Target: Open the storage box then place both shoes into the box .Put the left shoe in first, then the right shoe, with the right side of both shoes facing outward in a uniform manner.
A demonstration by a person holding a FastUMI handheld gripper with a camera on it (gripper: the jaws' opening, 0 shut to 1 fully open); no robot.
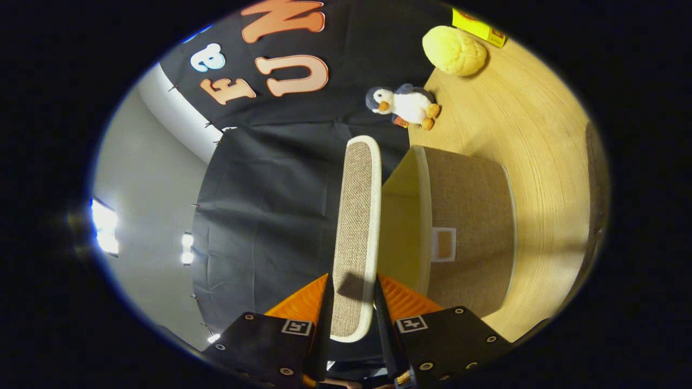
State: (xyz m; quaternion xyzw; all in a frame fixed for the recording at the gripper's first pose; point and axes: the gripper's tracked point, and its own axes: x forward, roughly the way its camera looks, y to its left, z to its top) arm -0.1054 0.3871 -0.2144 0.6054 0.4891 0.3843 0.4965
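Observation:
The view is rolled on its side. My gripper (pixel 351 294) is shut on the storage box's lid (pixel 354 227), a woven beige panel with a pale rim, both fingers pressing its near edge. The lid is lifted clear of the box and stands edge-on between the fingers. Beside it is the storage box (pixel 470 232), beige fabric with a small label window, its pale yellow inside showing through the open mouth. The box rests on the wooden table (pixel 540 162).
A plush penguin (pixel 405 105) lies on the table by the black cloth wall beyond the box. A yellow fluffy item (pixel 454 51) and a yellow packet (pixel 478 26) sit farther along the table. Ceiling lights glow beyond the booth.

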